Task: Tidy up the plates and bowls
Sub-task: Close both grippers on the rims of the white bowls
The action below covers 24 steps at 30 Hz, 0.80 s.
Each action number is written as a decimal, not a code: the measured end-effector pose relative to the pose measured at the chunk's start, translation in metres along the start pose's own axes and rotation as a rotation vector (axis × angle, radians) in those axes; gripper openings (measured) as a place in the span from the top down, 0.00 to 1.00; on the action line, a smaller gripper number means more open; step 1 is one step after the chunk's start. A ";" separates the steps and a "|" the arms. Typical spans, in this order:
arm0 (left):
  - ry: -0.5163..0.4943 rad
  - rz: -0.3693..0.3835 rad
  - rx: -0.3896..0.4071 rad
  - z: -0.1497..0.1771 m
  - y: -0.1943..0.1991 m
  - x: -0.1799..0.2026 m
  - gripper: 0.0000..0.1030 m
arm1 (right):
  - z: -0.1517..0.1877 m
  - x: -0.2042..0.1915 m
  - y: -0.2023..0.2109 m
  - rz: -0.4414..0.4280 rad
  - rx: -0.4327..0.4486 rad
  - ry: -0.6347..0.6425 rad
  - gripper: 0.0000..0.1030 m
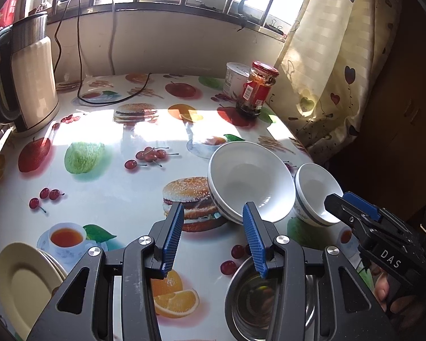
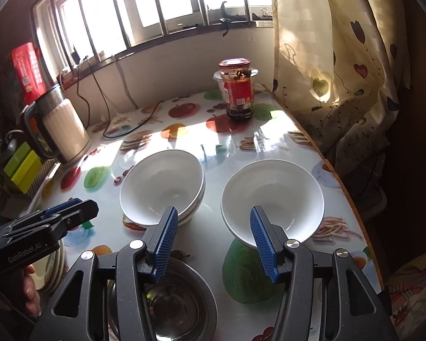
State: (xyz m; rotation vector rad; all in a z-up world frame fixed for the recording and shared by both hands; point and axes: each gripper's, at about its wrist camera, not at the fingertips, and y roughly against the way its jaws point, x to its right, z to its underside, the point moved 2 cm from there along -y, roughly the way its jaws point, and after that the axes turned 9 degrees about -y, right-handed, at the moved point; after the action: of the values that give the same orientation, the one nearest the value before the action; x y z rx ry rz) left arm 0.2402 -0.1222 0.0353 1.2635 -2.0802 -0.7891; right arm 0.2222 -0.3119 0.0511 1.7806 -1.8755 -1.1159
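Centrally, on fruit-and-burger printed tablecloth (image 1: 105,199): stack of white bowls (image 1: 251,182), tilted, taken as landmark throughout; single white bowl (image 2: 272,199) just beside stack on curtain side, upright, apart from it; steel bowl (image 2: 179,301) nearer camera than stack, partly hidden behind gripper bodies; cream plates (image 1: 22,284) well apart from stack, at near table edge on kettle side, stacked, upper one tilted.

Left gripper (image 1: 214,213): jaws partly open, blue ribbed pads apart with nothing between them; tips poised just short of stack, one fingertip overlapping its near rim in left wrist view, contact not determinable.

Right gripper (image 2: 214,217): jaws likewise partly open and empty; one pad lined up before stack, other before single white bowl, rim of that bowl crossing behind pad; contact not determinable.

Beyond stack, toward window: red-lidded jar (image 1: 257,89) with dark contents, white tub (image 1: 235,79) directly behind it; electric kettle (image 1: 25,79) far from stack at opposite back corner; black cable (image 1: 110,101) looping across cloth between kettle and jar.

Beside single white bowl, past table edge: heart-patterned curtain (image 2: 340,71).

Partly visible below each gripper handle: fingers of person's hand (image 2: 31,289).
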 end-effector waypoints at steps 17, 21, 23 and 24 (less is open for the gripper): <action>0.040 -0.005 -0.057 -0.006 -0.039 -0.010 0.57 | -0.009 -0.010 -0.047 -0.001 -0.060 0.033 0.48; 0.039 0.000 -0.061 -0.008 -0.044 -0.010 0.57 | -0.010 -0.014 -0.055 -0.006 -0.067 0.041 0.48; 0.045 0.004 -0.059 -0.009 -0.045 -0.010 0.57 | -0.011 -0.015 -0.057 -0.009 -0.067 0.045 0.48; 0.044 0.003 -0.059 -0.010 -0.046 -0.011 0.57 | -0.012 -0.015 -0.058 -0.008 -0.067 0.047 0.48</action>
State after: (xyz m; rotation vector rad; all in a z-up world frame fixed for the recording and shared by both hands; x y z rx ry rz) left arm 0.2774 -0.1317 0.0065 1.2346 -2.0090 -0.8086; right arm 0.2728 -0.2964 0.0215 1.7644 -1.7847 -1.1164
